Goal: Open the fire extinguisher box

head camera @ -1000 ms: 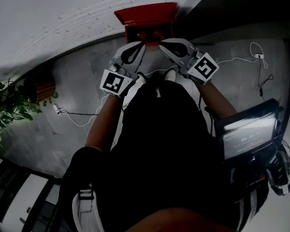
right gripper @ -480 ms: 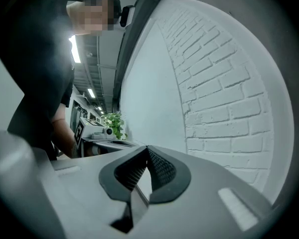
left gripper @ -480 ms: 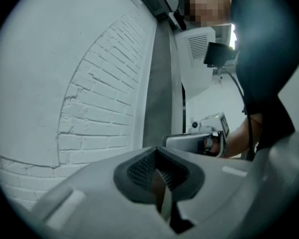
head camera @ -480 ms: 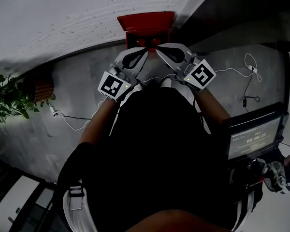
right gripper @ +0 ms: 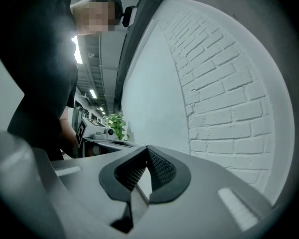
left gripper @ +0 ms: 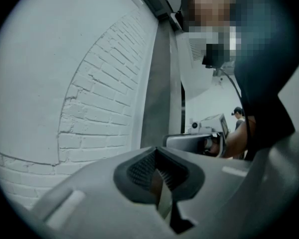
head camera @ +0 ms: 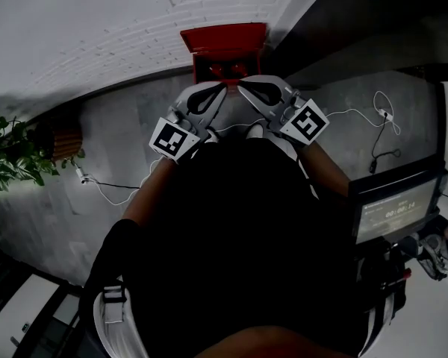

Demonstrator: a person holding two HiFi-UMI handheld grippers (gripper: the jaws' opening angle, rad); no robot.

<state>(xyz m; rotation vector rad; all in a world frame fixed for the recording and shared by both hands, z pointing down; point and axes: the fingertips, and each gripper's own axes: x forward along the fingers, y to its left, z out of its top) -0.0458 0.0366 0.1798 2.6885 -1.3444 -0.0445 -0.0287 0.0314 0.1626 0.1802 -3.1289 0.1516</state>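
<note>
while the person stands over it, the red fire extinguisher box [head camera: 224, 37] sits on the grey floor [head camera: 112, 125] at the foot of the white brick wall [head camera: 97, 28], top centre in the head view. below its red top face there is a dark opening with red shapes inside; whether a lid is raised cannot be told from here.

the left gripper [head camera: 223, 89] and the right gripper [head camera: 240, 87] are held side by side just in front of the box, their tips angled in toward each other and near together. the tips overlap the box's near edge in the head view, but whether either one touches it cannot be told. each gripper's own view shows its two dark ribbed pads pressed together at the tip with nothing between them. neither of those views shows the box: both look along the brick wall.

the left gripper view catches the other gripper beyond its jaws, and the right gripper view shows the marker cube [right gripper: 81, 129] of the left one and a green plant [right gripper: 117, 124] behind it. in the head view the plant stands at the far left edge, a white cable [head camera: 104, 185] trails across the floor near it, and a lit screen [head camera: 392, 209] stands at the right.
</note>
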